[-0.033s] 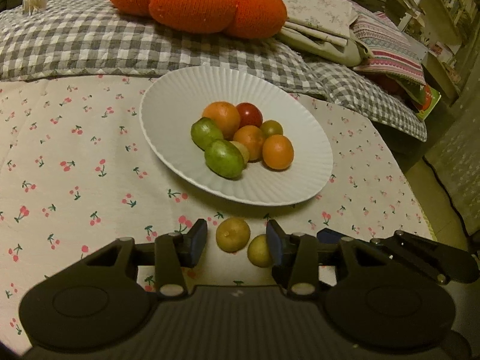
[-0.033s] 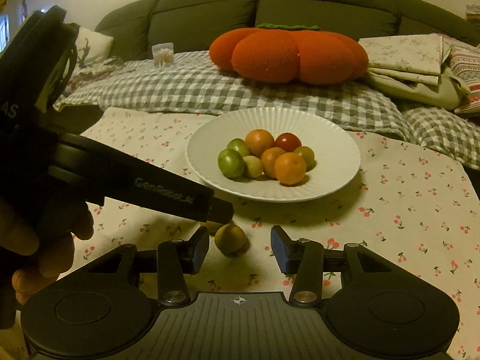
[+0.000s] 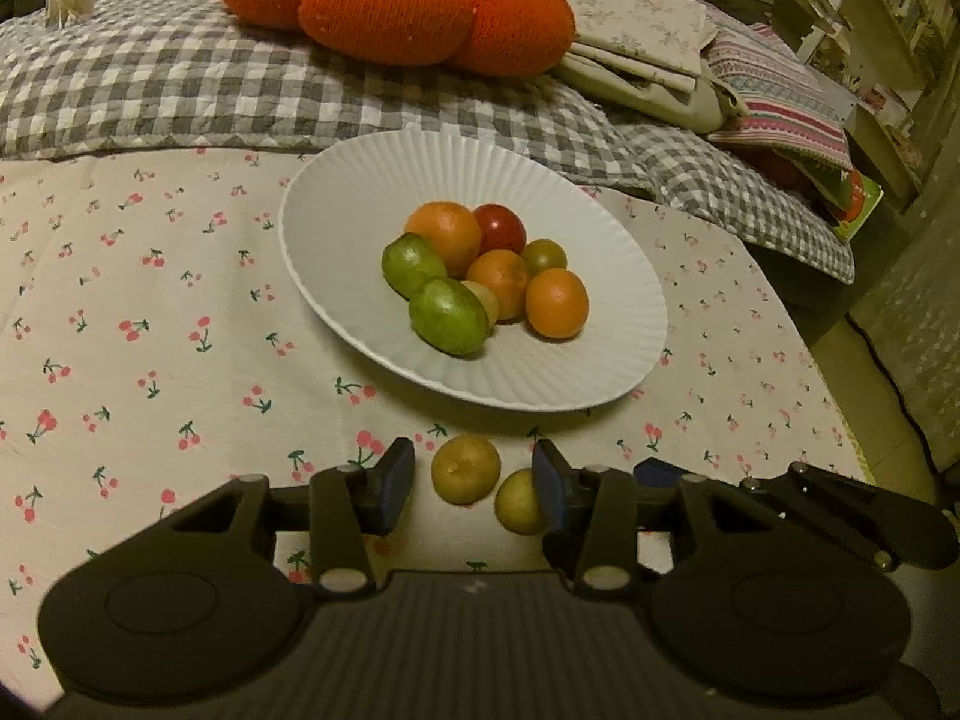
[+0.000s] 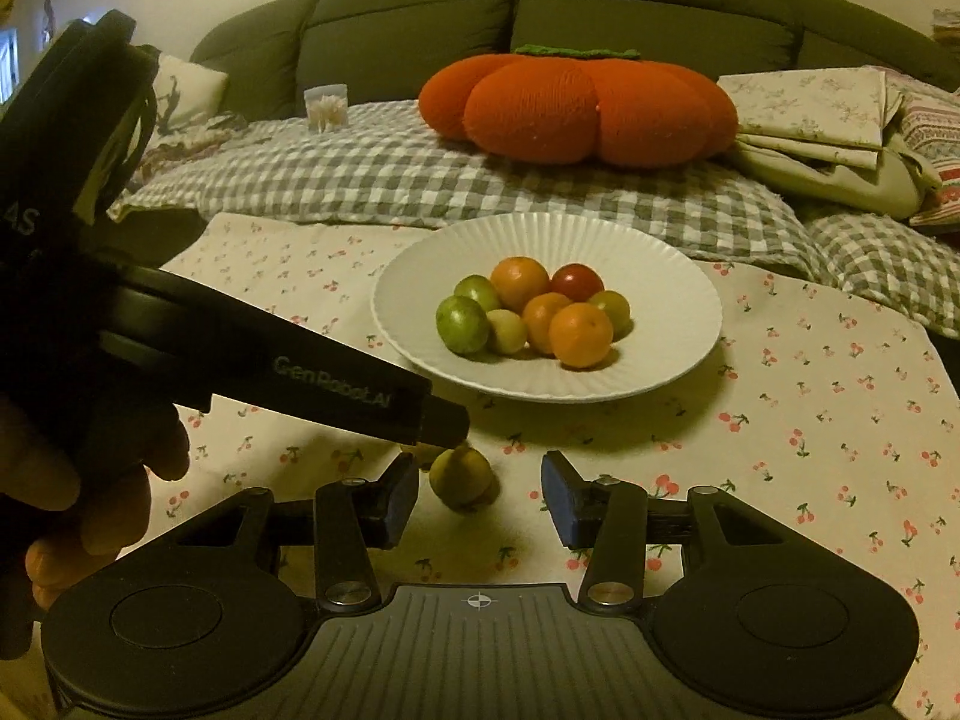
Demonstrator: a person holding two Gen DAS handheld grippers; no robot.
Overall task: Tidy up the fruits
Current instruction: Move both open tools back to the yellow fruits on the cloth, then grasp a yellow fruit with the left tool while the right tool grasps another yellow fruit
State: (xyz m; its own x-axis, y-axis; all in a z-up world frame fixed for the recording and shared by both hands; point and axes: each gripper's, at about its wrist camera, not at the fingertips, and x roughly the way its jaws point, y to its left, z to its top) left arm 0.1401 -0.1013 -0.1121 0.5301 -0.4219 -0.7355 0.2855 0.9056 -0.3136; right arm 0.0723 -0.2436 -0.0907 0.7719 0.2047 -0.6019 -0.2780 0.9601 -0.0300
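Both grippers, left and right, spread, empty; near fruits touching, one may roll off when pinched.

A cherry-print tablecloth covers the near surface. Beyond it lies a grey checked blanket, bearing an orange pumpkin cushion. Folded linens sit far right, against a green sofa.
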